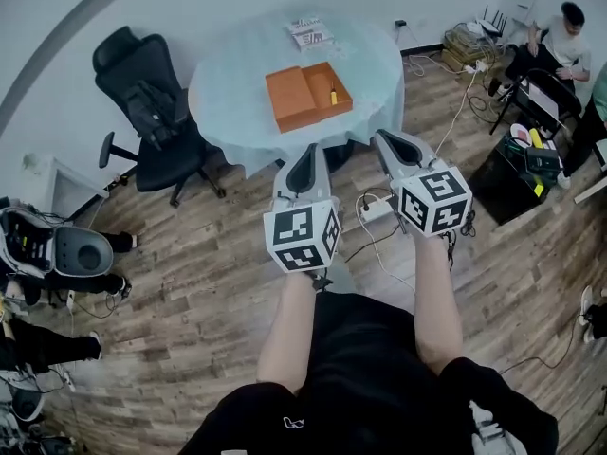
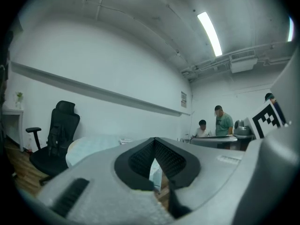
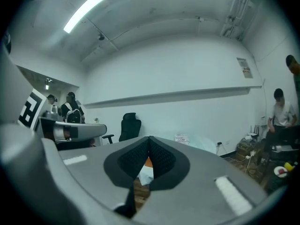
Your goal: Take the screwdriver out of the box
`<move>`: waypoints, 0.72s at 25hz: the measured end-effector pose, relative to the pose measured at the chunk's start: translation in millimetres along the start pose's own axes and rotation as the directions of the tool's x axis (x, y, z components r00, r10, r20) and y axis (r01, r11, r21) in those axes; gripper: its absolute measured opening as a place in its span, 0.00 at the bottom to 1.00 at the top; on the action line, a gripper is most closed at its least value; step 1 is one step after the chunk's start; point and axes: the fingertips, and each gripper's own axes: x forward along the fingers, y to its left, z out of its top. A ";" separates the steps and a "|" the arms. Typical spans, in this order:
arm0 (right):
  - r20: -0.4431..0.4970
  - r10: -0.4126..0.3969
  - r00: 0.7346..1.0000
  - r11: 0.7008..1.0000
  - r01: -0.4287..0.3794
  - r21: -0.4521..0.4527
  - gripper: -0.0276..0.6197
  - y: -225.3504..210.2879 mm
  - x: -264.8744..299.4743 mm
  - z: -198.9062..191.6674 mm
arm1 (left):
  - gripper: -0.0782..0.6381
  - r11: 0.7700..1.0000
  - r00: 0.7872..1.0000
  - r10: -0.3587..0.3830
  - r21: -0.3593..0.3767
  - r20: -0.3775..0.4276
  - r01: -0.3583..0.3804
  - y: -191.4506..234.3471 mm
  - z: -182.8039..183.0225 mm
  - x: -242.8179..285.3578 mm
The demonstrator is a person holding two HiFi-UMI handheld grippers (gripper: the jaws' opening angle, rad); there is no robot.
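A black office chair (image 1: 152, 112) stood at the left on the wooden floor (image 1: 190, 282), just beside the round, pale-clothed surface (image 1: 237, 93). On the surface lay the open orange box (image 1: 294, 98), with the yellow screwdriver (image 1: 333, 96) in its right-hand part and papers (image 1: 310, 33) beyond. Short of the surface, the left claw (image 1: 308, 154) and right claw (image 1: 387, 140) were both closed and empty. A person (image 1: 560, 41) sat at the far right.

Orange box (image 1: 296, 102) lies open and flat on the round table (image 1: 237, 83) at 12 o'clock, lid half toward 9, tray half toward 3. Small yellow screwdriver (image 1: 333, 96) lies inside the tray, near its 3 o'clock wall.
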 end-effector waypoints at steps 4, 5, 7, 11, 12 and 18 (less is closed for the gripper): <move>-0.016 -0.039 0.999 0.999 0.039 0.002 0.06 -35.6 26.4 -10.8 | 0.11 0.999 0.999 -0.030 -0.024 -0.025 0.030 9.6 -20.7 45.7; -0.019 -0.056 0.998 0.998 0.056 0.004 0.06 -47.0 34.3 -11.8 | 0.11 0.999 0.999 -0.036 -0.032 -0.028 0.035 13.8 -24.5 60.0; -0.018 -0.081 0.997 0.997 0.081 0.006 0.06 -68.2 54.5 -11.4 | 0.11 0.998 0.998 -0.048 -0.049 -0.032 0.046 23.4 -29.1 91.1; -0.076 -0.116 0.990 0.993 0.117 0.012 0.06 -101.9 112.4 -22.2 | 0.11 0.996 0.997 -0.047 -0.083 -0.065 0.042 54.7 -39.1 150.1; -0.121 -0.132 0.984 0.991 0.134 0.005 0.06 -107.5 128.9 -30.3 | 0.11 0.995 0.996 -0.037 -0.092 -0.084 0.030 67.4 -43.3 162.4; -0.299 -0.103 0.949 0.990 0.128 0.066 0.06 -128.2 246.0 -88.7 | 0.11 0.990 0.975 0.006 -0.138 -0.223 -0.038 156.5 -86.4 247.2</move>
